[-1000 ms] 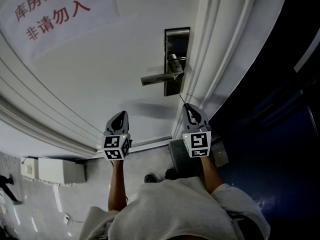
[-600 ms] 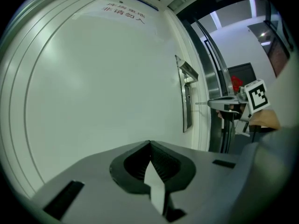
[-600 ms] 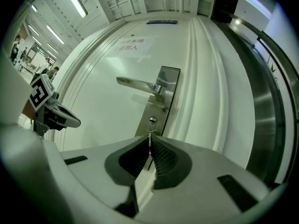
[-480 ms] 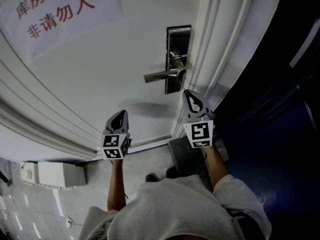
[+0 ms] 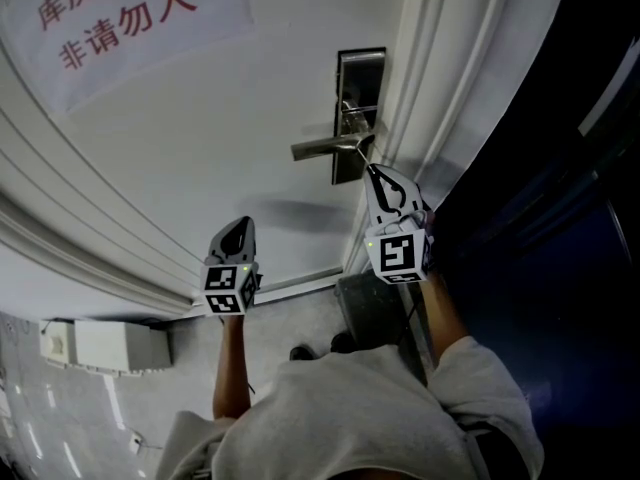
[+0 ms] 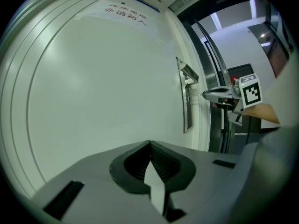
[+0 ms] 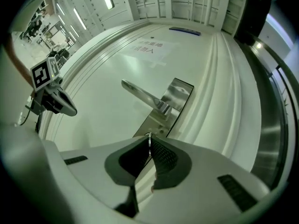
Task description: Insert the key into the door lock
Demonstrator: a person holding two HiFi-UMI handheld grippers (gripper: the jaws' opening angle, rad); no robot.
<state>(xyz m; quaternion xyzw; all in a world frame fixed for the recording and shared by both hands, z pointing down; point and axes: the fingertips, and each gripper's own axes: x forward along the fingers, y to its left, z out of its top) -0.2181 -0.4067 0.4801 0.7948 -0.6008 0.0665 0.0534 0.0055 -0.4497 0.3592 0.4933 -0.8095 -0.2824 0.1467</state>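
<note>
The key [image 7: 149, 144] is mostly hidden inside the right gripper [image 7: 149, 135].

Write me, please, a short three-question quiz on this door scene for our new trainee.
1. True or false: the left gripper holds the key.
2. In the head view, which way does the lever handle run from the lock plate? A left, B right, C up.
3. What colour is the print on the paper sign?
Key: 1 false, the key sits in the shut right gripper; 2 A; 3 red.
</note>
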